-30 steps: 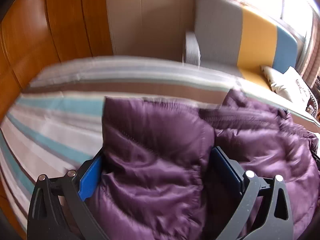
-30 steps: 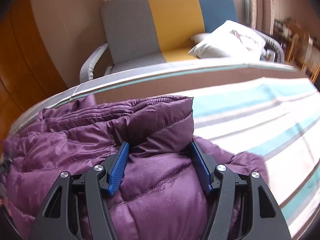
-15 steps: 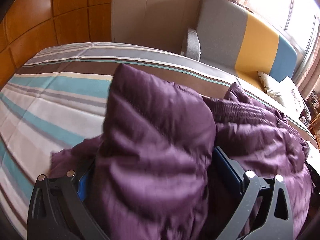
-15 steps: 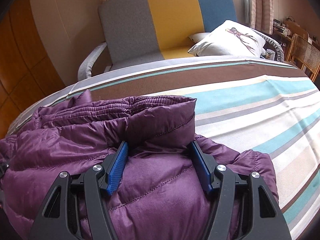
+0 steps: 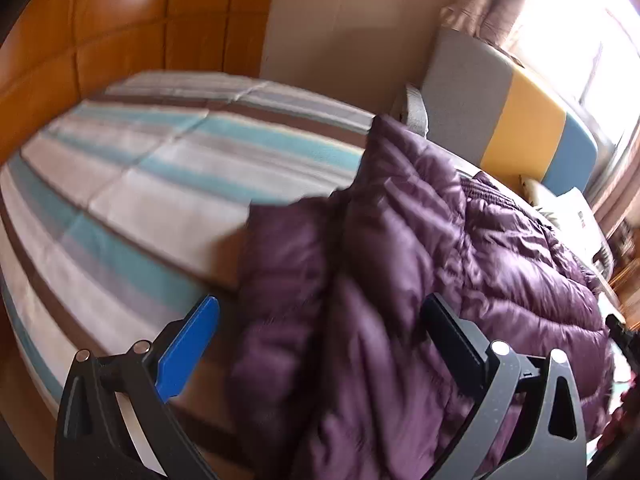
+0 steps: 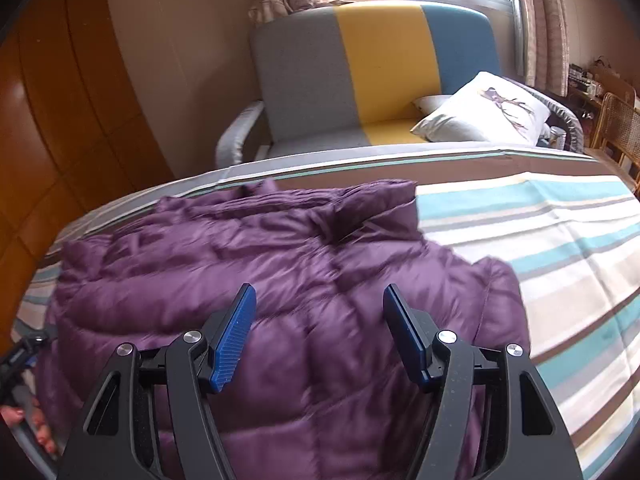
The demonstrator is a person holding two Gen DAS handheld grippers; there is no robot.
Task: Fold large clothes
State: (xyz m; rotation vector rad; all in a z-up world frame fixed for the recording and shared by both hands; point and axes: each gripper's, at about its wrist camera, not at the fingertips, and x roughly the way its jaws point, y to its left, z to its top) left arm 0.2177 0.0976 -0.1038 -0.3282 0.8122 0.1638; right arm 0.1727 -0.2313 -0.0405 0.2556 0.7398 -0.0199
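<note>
A purple down jacket (image 6: 280, 264) lies folded on the striped bed (image 6: 540, 232). My right gripper (image 6: 320, 332) is open above the jacket's near part and holds nothing. In the left wrist view the jacket (image 5: 460, 260) has a raised fold standing up near its left edge. My left gripper (image 5: 320, 344) is open wide, with jacket fabric between the jaws but not pinched. The left gripper also shows at the lower left edge of the right wrist view (image 6: 20, 356).
A grey, yellow and blue sofa (image 6: 380, 72) with a white pillow (image 6: 484, 112) stands beyond the bed. An orange wooden wall (image 5: 120, 20) lies to the left. A rattan chair (image 6: 616, 132) is at the far right. Striped bedsheet (image 5: 140, 184) stretches left of the jacket.
Both grippers have let go of the jacket and pulled back and up. The jacket part the right gripper held now lies flat. The left one has swung left.
</note>
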